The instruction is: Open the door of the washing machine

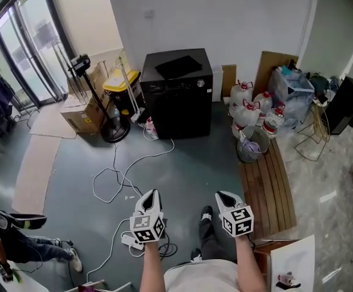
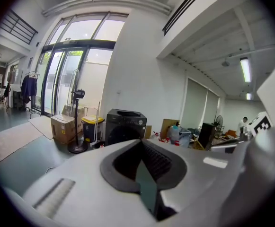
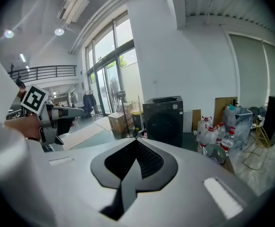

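Observation:
The black washing machine (image 1: 177, 93) stands against the far white wall with its round front door closed; it also shows in the left gripper view (image 2: 123, 126) and the right gripper view (image 3: 164, 119). My left gripper (image 1: 151, 194) and my right gripper (image 1: 223, 196) are held side by side low in the head view, well short of the machine. Both are shut with nothing between their jaws. Each points toward the machine and slightly down.
A white cable (image 1: 118, 178) snakes across the grey floor between me and the machine. A fan stand (image 1: 110, 126), a yellow bin (image 1: 123, 84) and cardboard boxes (image 1: 82, 111) sit left of it. Water bottles (image 1: 252, 111) and a wooden platform (image 1: 267, 184) lie to the right.

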Action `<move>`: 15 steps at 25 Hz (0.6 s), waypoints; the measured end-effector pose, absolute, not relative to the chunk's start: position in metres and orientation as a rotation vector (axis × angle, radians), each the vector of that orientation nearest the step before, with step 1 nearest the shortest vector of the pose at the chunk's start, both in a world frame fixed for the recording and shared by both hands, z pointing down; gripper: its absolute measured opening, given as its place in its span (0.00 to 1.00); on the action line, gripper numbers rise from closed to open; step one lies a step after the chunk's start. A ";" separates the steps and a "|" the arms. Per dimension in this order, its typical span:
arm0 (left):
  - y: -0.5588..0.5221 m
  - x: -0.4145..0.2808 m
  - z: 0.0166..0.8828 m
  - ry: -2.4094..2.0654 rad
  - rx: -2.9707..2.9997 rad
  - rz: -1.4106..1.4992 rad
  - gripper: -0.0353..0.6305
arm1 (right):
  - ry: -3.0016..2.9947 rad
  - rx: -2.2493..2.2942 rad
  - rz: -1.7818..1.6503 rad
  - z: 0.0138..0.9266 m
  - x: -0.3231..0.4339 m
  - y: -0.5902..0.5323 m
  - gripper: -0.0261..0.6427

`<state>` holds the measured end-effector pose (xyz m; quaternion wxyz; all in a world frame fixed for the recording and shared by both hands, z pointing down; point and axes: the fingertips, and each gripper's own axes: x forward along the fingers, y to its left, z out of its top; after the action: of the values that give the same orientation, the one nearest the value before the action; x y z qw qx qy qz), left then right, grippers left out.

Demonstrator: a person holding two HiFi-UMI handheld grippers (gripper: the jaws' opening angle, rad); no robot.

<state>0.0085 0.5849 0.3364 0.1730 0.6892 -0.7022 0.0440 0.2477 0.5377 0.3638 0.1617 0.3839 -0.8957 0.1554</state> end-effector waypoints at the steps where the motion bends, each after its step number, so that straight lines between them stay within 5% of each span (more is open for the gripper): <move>1: 0.571 0.011 0.333 -1.987 1.961 0.123 0.14 | -2.553 1.088 0.455 0.364 0.249 0.530 0.04; 15: 0.394 0.009 0.320 -1.844 2.082 0.317 0.14 | -2.568 1.162 0.539 0.354 0.237 0.344 0.04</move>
<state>0.0093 0.3938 0.3196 0.1701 0.7330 -0.6491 0.1115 0.2373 0.3440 0.3539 0.1356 0.4011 -0.8866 0.1861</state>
